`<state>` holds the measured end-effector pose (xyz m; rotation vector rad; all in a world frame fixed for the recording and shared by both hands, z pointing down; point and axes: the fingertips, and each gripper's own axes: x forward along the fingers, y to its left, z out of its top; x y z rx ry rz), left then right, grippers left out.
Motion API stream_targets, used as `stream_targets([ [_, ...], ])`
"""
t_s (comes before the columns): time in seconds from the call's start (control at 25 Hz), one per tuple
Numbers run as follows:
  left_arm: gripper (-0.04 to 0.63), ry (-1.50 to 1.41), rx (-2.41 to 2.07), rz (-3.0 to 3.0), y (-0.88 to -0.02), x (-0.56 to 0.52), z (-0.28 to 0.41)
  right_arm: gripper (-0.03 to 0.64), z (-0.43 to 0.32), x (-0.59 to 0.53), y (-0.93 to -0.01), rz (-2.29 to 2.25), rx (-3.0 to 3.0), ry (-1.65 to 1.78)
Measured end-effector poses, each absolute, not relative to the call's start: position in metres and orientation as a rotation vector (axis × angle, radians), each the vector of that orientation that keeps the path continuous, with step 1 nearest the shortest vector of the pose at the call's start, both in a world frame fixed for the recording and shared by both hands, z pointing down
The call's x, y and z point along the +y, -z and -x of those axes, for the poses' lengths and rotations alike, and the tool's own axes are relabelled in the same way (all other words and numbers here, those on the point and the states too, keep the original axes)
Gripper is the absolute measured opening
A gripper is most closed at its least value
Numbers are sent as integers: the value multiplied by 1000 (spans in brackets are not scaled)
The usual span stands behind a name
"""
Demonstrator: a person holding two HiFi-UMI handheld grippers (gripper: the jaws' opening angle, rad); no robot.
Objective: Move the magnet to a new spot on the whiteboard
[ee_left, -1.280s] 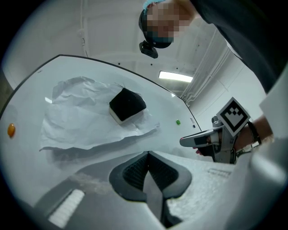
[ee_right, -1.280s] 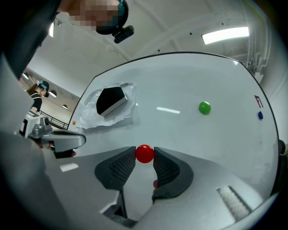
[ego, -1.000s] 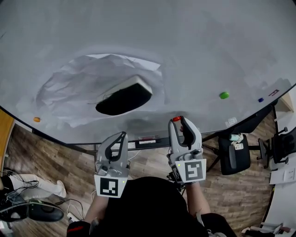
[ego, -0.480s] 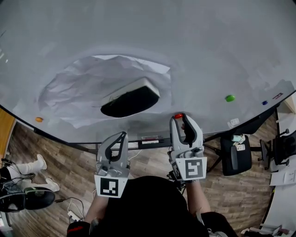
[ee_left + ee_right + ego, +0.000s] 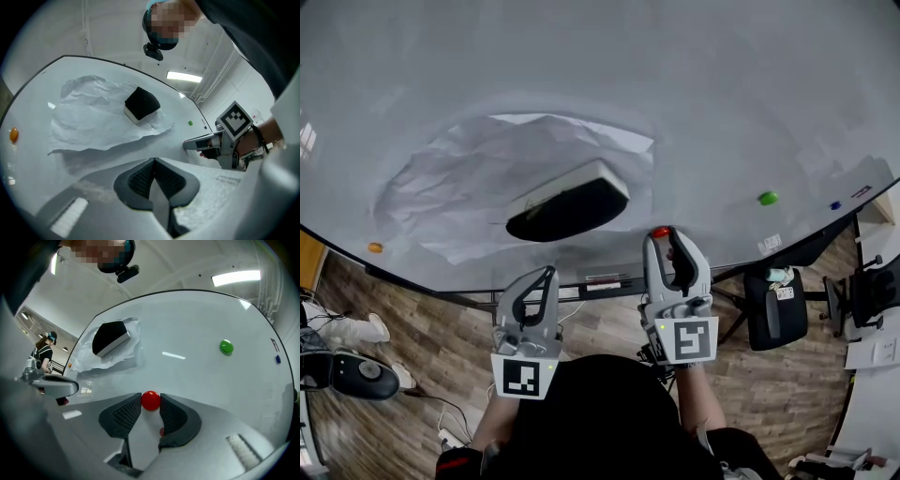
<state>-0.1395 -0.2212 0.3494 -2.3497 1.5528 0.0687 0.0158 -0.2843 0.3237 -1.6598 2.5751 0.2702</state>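
A small red magnet (image 5: 660,232) (image 5: 150,400) sits pinched between the black pads of my right gripper (image 5: 665,236) (image 5: 150,402), which is shut on it. It is held close to the whiteboard (image 5: 694,112) near the board's lower edge; whether it touches the surface I cannot tell. My left gripper (image 5: 547,273) (image 5: 153,162) hangs lower and to the left, below the board's edge, with its pads pressed together and nothing between them. The right gripper (image 5: 213,143) also shows at the right of the left gripper view.
A black-and-white eraser (image 5: 567,204) (image 5: 110,343) pins a crumpled paper sheet (image 5: 455,187) to the board. A green magnet (image 5: 767,198) (image 5: 226,347), a blue magnet (image 5: 834,205) and an orange magnet (image 5: 374,247) are stuck elsewhere. A black chair (image 5: 776,311) stands at the lower right.
The right gripper with the red magnet has risen slightly toward the board's lower edge. The left gripper has stayed where it was. The head view shifted a little.
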Motion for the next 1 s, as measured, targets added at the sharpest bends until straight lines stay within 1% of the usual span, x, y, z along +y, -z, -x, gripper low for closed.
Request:
stream_targets([
  [1.0,2,-107,1490,2414,-352,-225,150,128,-14,-286,-325,1822,2512,-282],
])
